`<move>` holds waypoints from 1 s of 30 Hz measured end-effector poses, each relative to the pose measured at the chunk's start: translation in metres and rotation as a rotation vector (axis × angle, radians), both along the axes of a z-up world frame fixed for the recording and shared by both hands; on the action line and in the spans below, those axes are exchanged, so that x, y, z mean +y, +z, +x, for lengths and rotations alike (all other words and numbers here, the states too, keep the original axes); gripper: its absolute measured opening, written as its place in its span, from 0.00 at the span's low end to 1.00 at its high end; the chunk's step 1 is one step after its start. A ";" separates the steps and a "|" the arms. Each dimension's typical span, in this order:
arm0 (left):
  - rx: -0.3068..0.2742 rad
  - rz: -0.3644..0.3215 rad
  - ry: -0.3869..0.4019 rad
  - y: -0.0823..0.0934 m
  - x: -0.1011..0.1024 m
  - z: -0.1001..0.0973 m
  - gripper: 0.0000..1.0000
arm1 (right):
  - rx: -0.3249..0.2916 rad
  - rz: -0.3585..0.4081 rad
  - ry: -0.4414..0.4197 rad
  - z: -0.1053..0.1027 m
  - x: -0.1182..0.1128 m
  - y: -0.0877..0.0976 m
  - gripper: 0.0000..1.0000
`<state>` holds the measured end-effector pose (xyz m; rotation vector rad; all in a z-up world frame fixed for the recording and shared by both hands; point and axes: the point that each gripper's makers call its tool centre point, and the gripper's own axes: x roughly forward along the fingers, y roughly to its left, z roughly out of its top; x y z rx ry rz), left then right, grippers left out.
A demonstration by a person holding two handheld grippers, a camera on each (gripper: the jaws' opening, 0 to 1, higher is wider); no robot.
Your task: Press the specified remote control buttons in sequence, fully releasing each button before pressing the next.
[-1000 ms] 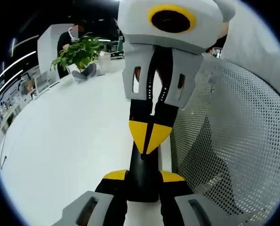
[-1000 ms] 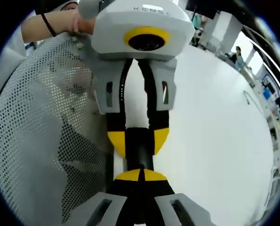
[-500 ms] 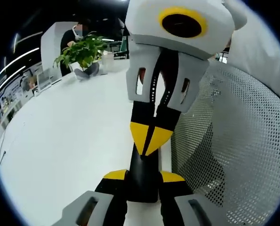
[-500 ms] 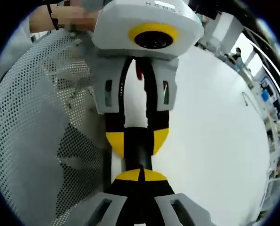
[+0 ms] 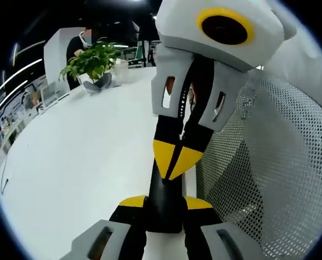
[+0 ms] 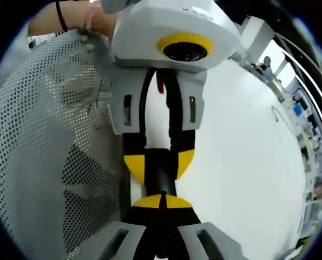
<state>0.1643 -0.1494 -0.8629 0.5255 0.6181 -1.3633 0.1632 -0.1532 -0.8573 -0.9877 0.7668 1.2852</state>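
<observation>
In the left gripper view we see the left gripper [image 5: 164,202] at the bottom, its yellow-tipped jaws closed around the end of a black remote control [image 5: 165,208]. The right gripper [image 5: 175,161] enters from above, its yellow tips pressed together and resting on the remote's upper end. A white table [image 5: 79,157] extends to the left. A potted plant [image 5: 91,62] stands at its far edge. A perforated mesh chair back [image 5: 269,162] sits beside the remote on the right.
</observation>
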 end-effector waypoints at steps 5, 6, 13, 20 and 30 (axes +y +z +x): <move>0.001 0.001 0.003 0.000 0.000 0.000 0.24 | 0.011 -0.006 0.025 -0.001 -0.001 0.000 0.00; 0.001 0.002 0.003 0.000 -0.001 0.000 0.24 | 0.012 -0.009 0.034 -0.001 -0.001 0.000 0.00; 0.001 0.003 0.007 0.000 -0.001 0.000 0.24 | 0.015 -0.054 0.092 -0.001 0.000 -0.001 0.00; 0.002 0.005 0.009 0.000 -0.001 0.000 0.24 | -0.021 -0.096 0.089 0.000 0.002 -0.002 0.00; -0.001 0.003 0.012 0.000 -0.001 0.001 0.24 | -0.042 -0.073 0.080 0.002 0.001 -0.001 0.00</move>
